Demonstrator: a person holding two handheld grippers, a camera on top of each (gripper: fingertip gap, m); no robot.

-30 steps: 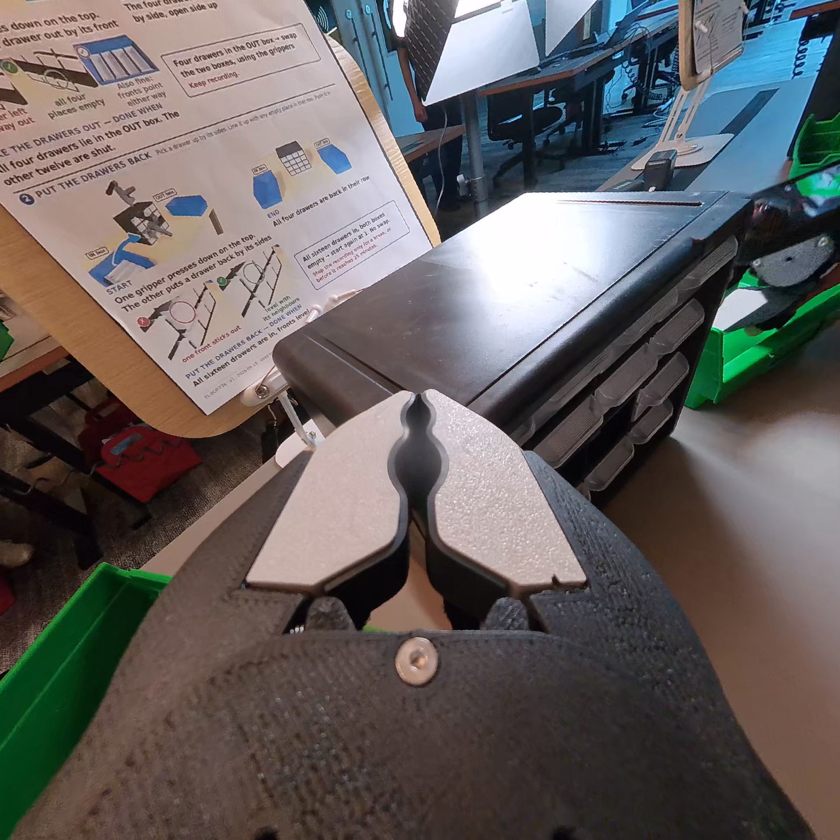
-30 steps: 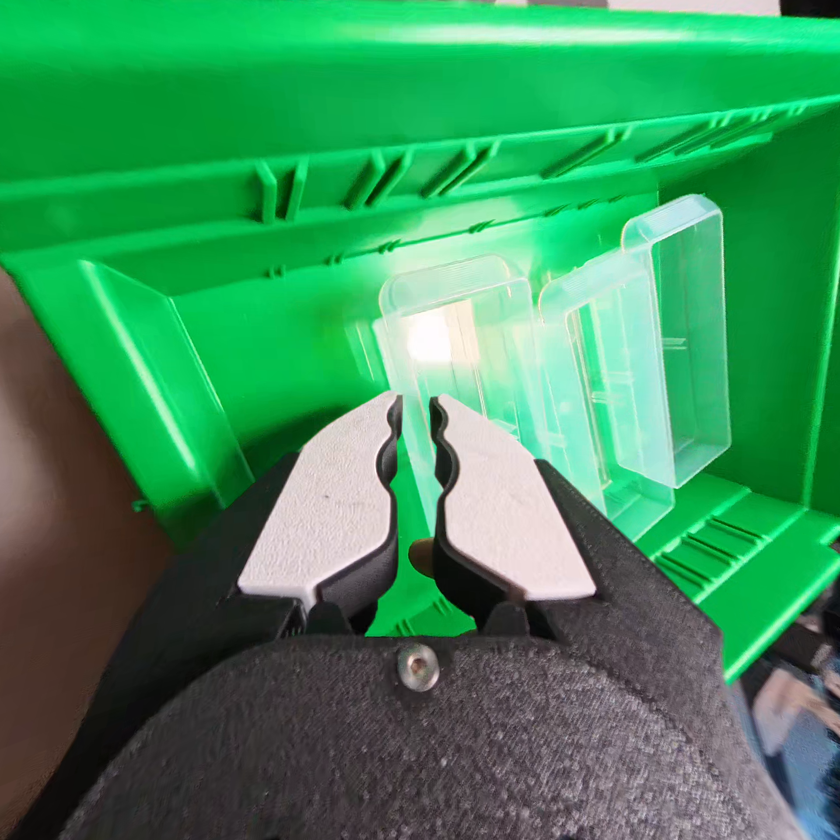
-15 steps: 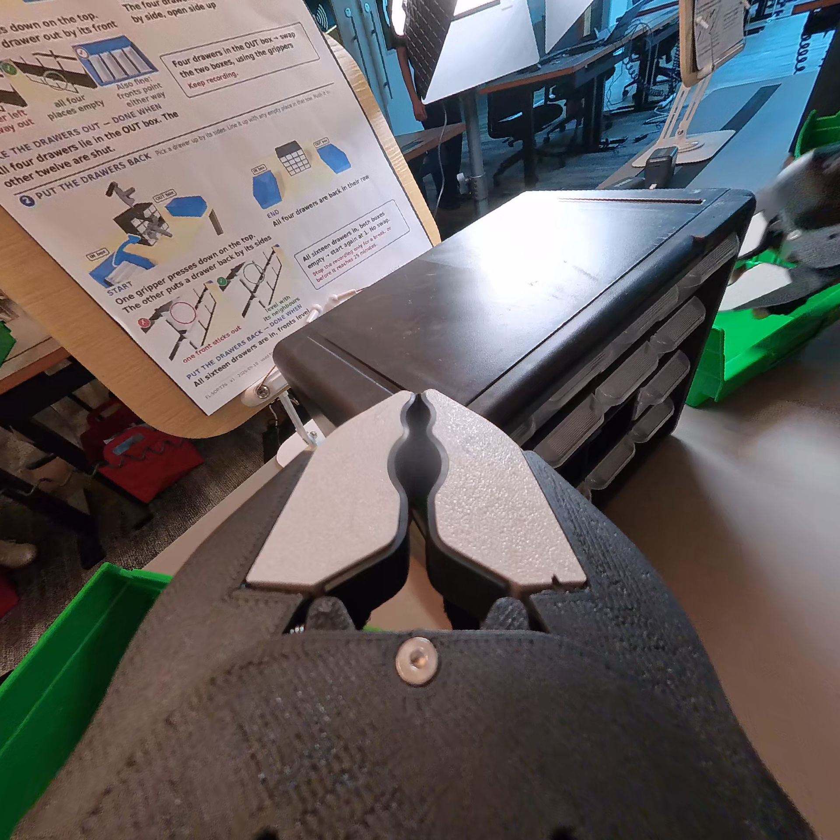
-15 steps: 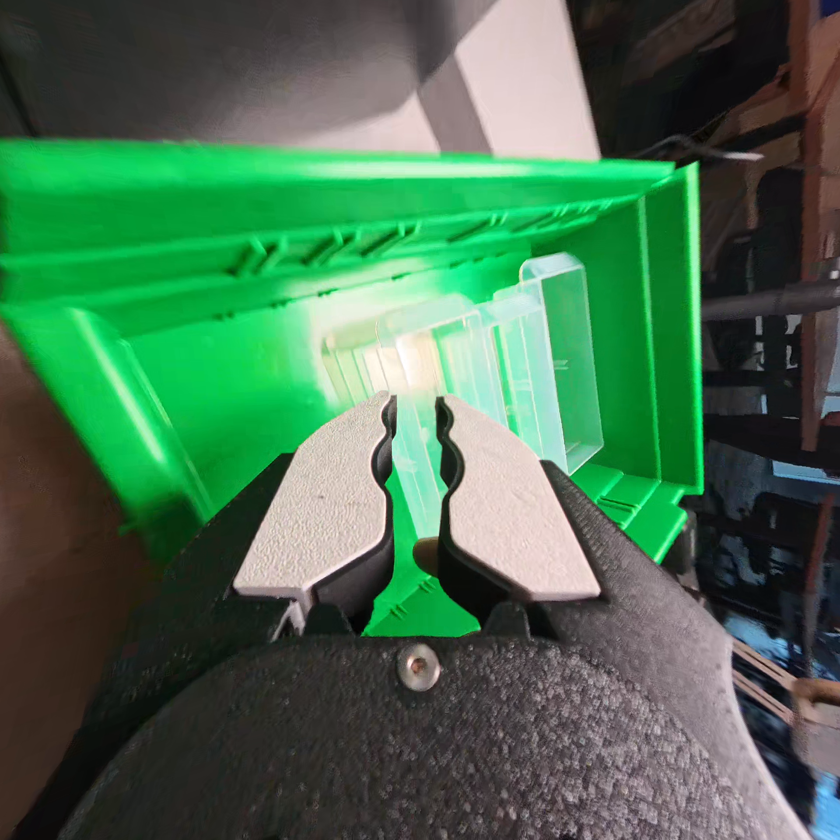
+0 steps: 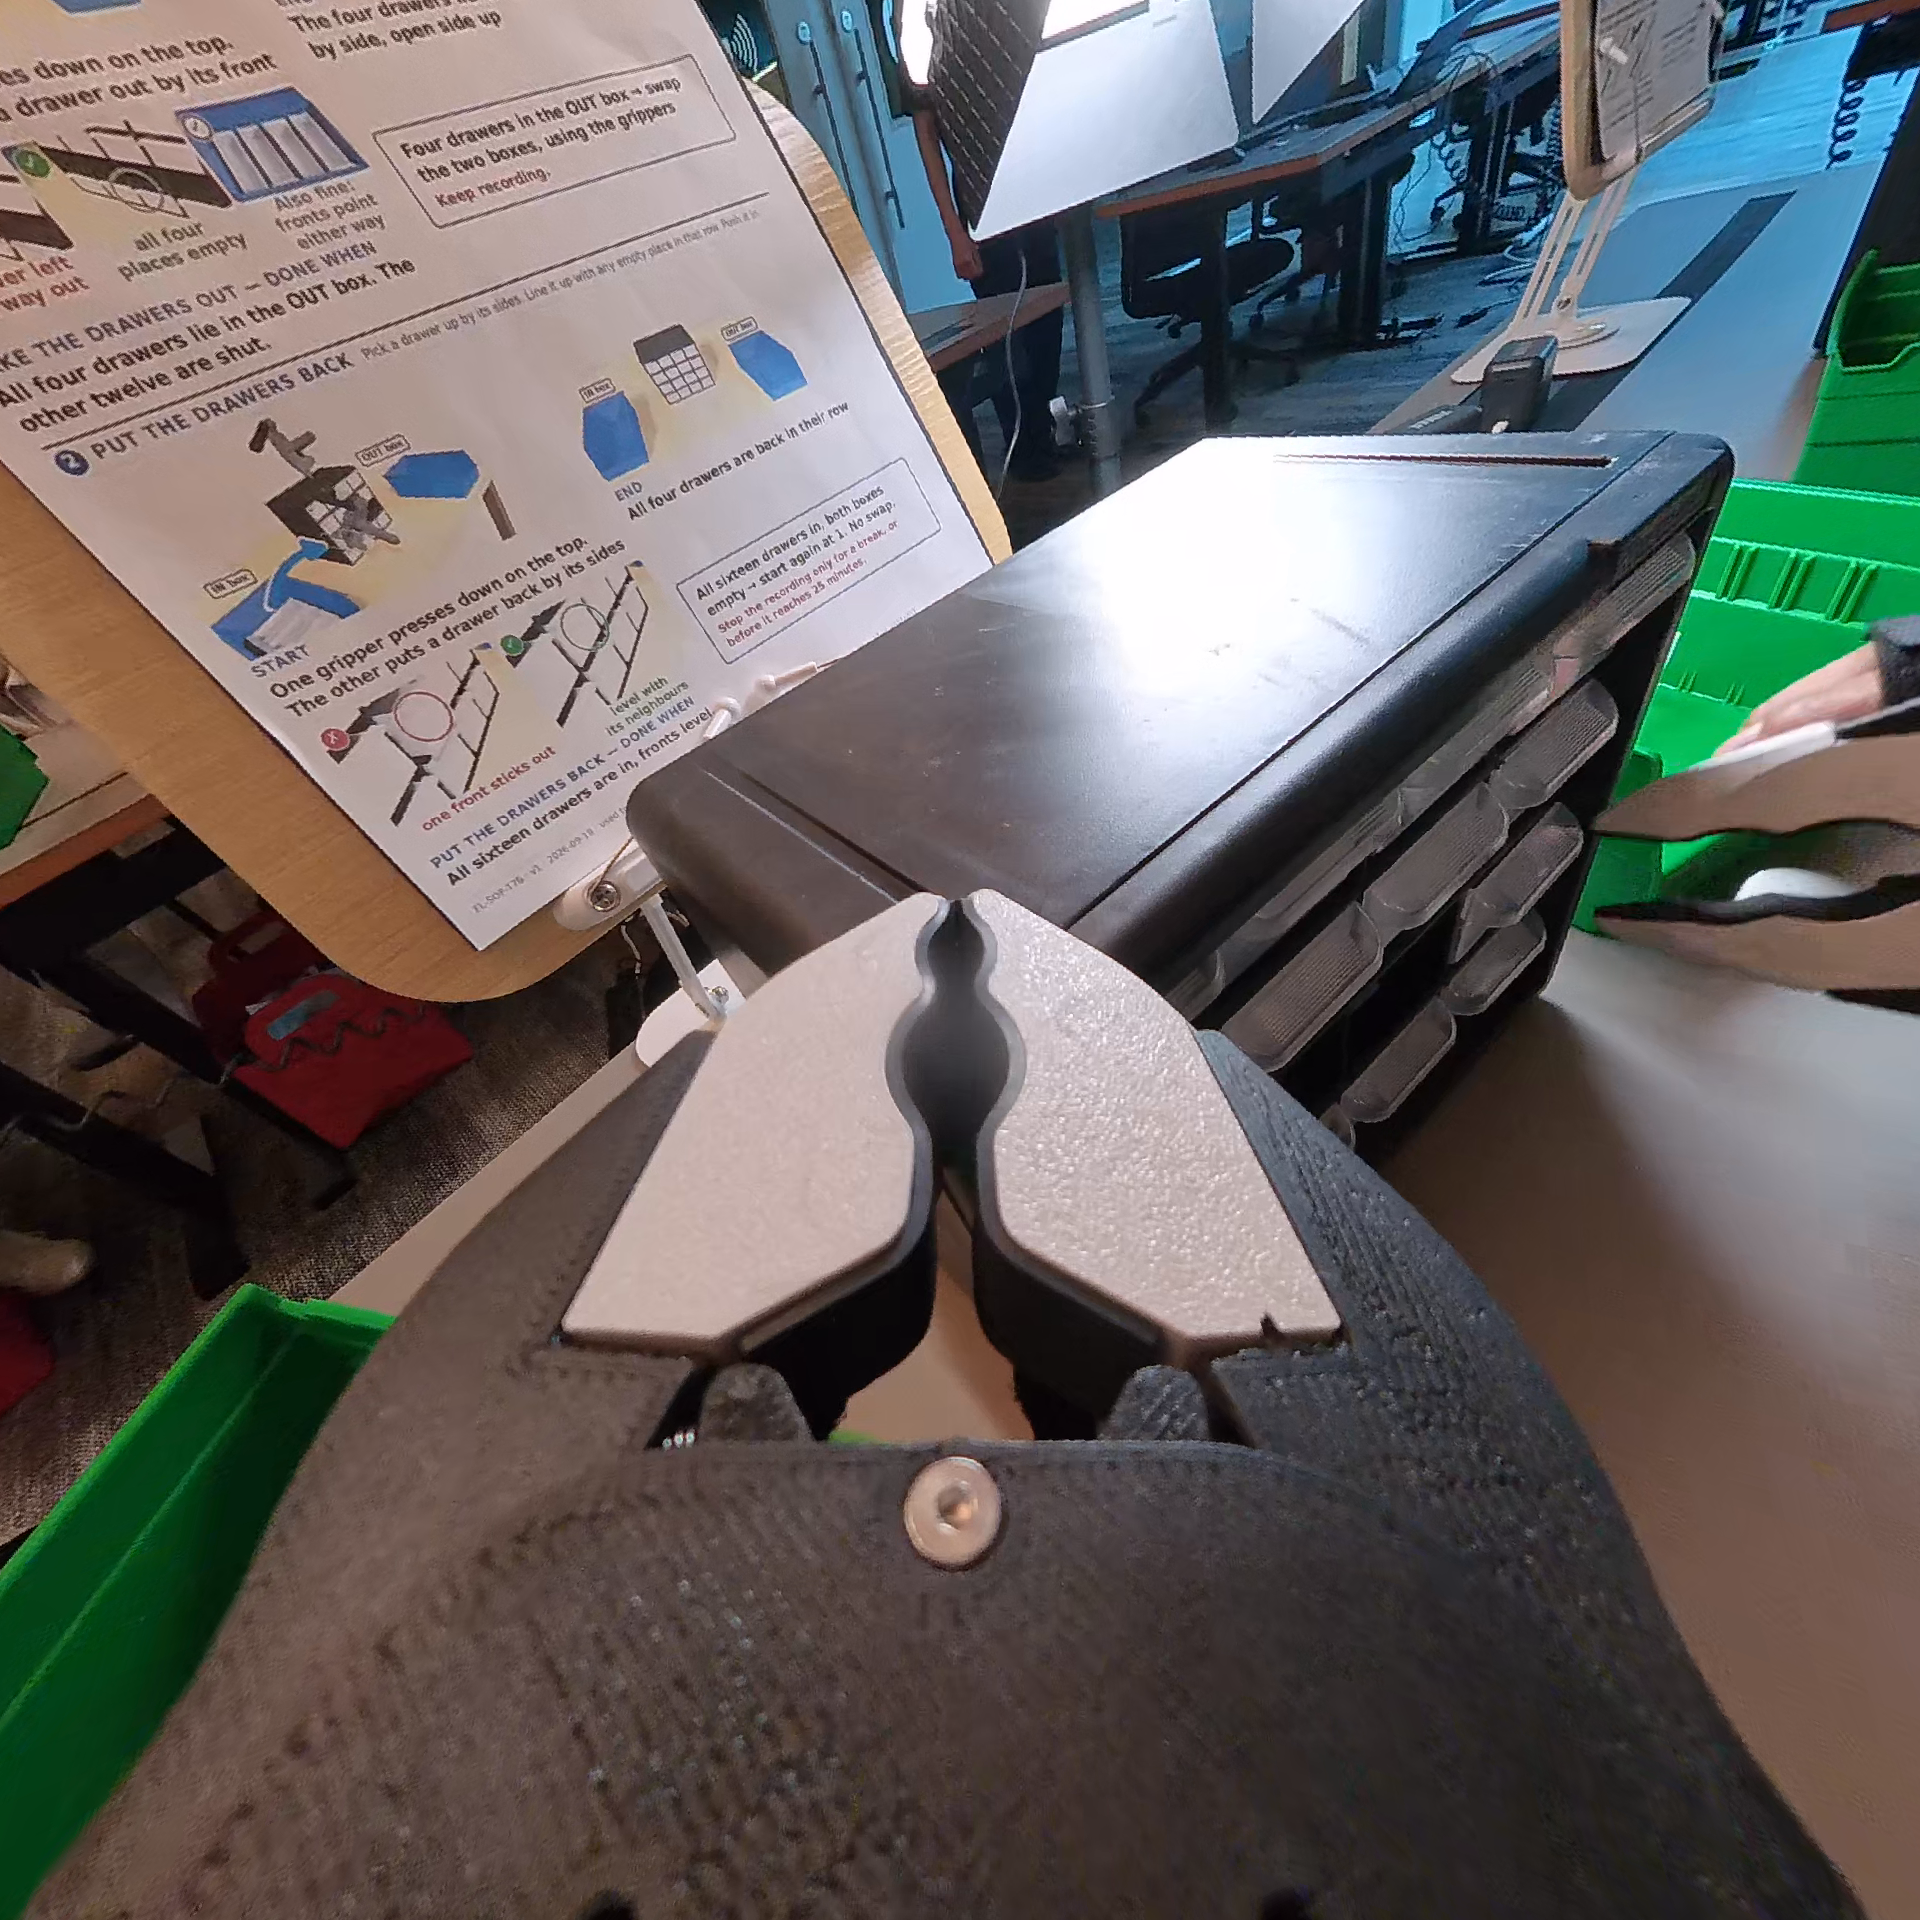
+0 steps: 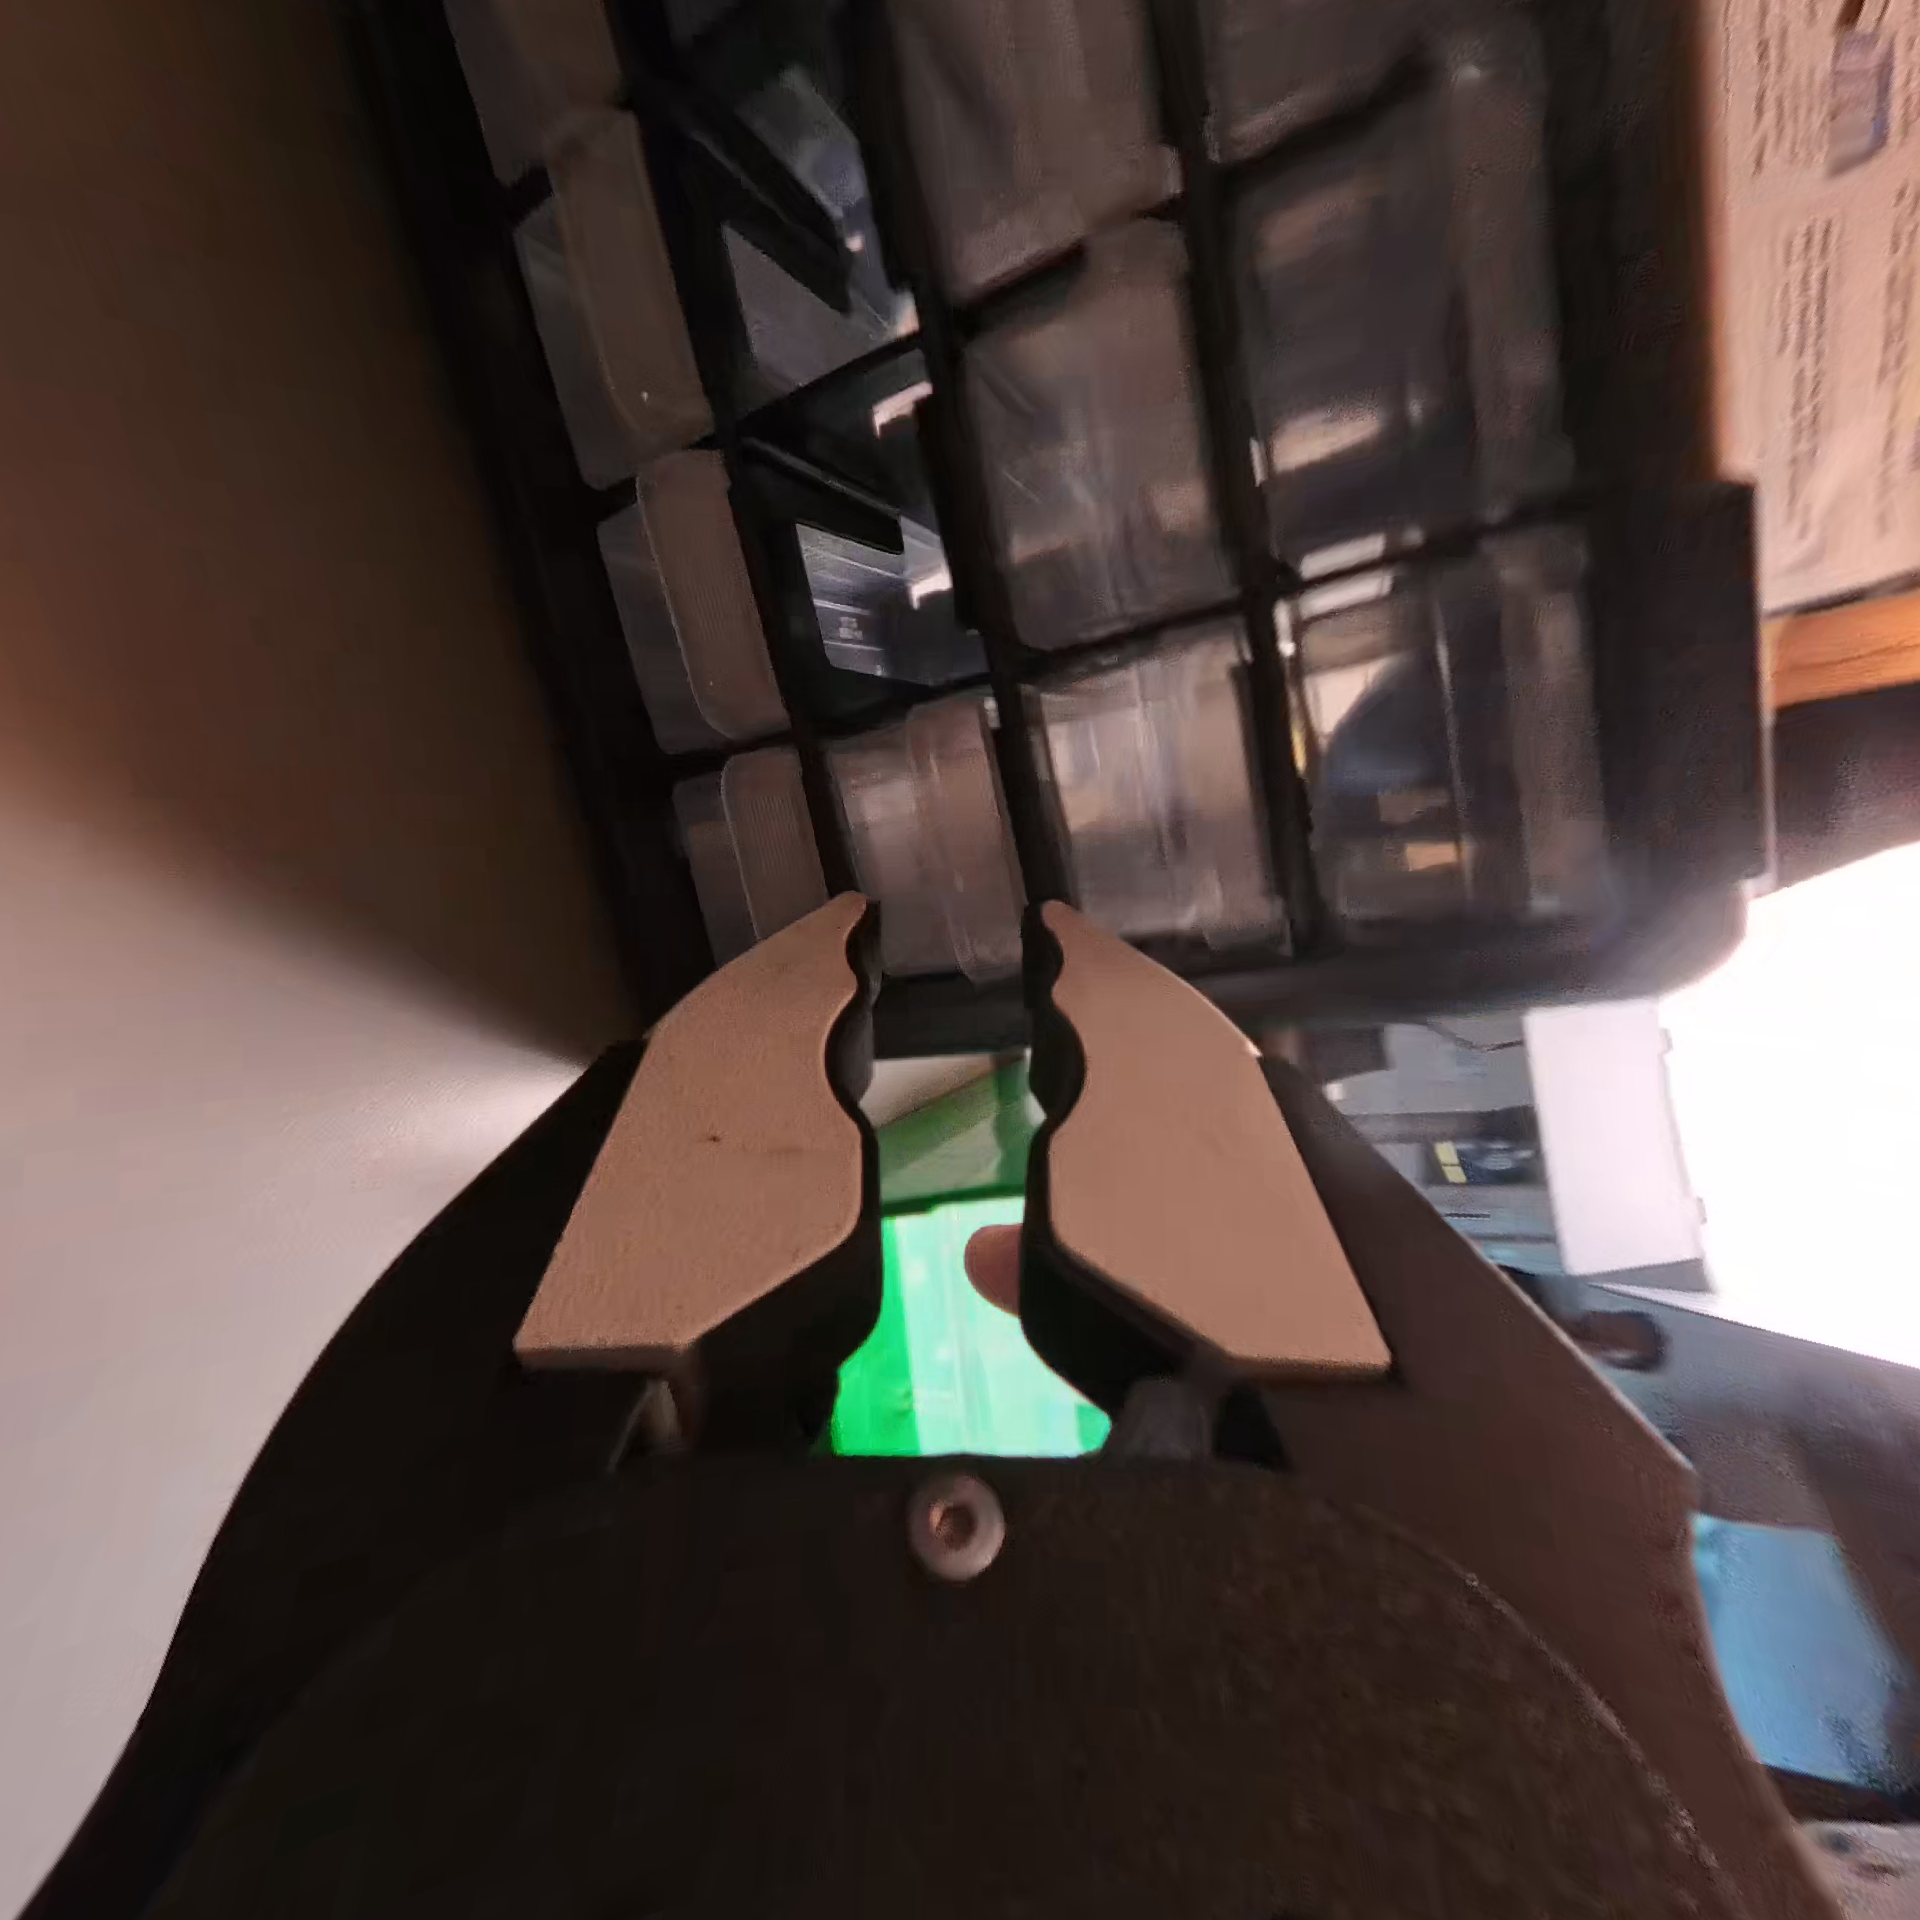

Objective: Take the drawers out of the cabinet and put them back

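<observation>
Swinging away from the green bin (image 5: 1808,623), the right gripper (image 6: 948,914) now faces the cabinet (image 6: 1143,520) front, jaws apart and empty; three slots gape. Left gripper (image 5: 954,909) stays closed beside the cabinet.

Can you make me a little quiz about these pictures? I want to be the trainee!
1. True or false: the left gripper is shut.
2. Pick one: the cabinet is A) black, B) red, C) white.
3. Fill in the gap: the bin just beyond the cabinet is coloured ____.

Key: 1 true; 2 A; 3 green.
</observation>
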